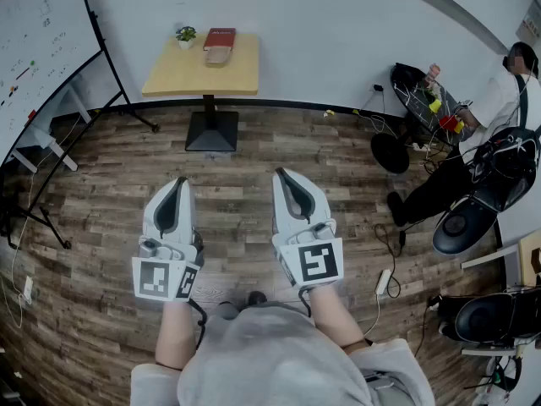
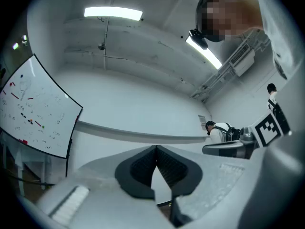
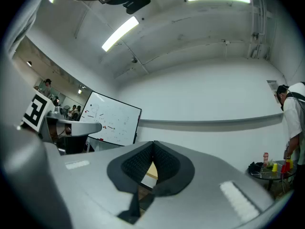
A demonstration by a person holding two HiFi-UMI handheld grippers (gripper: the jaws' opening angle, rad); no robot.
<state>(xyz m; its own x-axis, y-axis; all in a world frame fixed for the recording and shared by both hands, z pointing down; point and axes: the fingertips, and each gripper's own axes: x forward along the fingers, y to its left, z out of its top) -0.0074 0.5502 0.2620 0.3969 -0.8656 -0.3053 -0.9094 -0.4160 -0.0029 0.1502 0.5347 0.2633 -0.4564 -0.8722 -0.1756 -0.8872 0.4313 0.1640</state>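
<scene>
Far off at 12 o'clock: a red book (image 1: 220, 38), flat on the wooden surface (image 1: 203, 79), with a small potted plant (image 1: 186, 35) just beside it toward 9 o'clock. Both apparently untouched and well apart from either tool. Judged from that, nothing begun and all handling left to do. Nearer, over the plank floor (image 1: 254, 155): left tongs (image 1: 176, 183) and right tongs (image 1: 284, 174), side by side, aimed at 12 o'clock. Both closed, ribbed pads meeting at the tips, gripping nothing, touching nothing. Farther out: a whiteboard (image 1: 38, 49) at 10 o'clock, a seated person (image 1: 499, 100) at 2 o'clock.
</scene>
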